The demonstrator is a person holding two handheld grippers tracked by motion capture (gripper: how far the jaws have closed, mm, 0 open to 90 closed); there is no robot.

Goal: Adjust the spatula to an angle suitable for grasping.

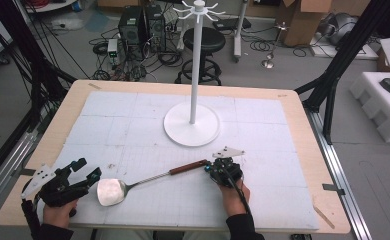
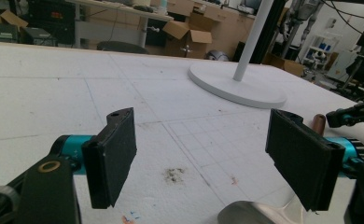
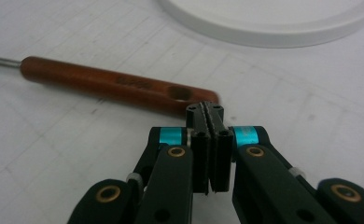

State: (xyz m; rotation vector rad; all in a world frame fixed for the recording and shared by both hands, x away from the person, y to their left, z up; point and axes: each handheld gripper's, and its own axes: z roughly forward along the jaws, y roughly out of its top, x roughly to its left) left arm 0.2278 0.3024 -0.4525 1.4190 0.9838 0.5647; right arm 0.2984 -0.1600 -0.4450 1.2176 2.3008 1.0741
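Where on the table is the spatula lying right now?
In the high view the spatula lies flat on the white mat near the table's front edge, its blade by the open left gripper and its wooden handle reaching the shut right gripper, before the white stand.

Left gripper (image 2: 203, 158) agape — spoon bowl (image 2: 259, 213) below

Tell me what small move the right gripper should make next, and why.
Probably open the right gripper first. Its jaws are pressed shut with nothing between them, just beside the end of the spatula's wooden handle, which lies flat on the white mat. Opened, it could slide over the handle near the hanging hole and close.
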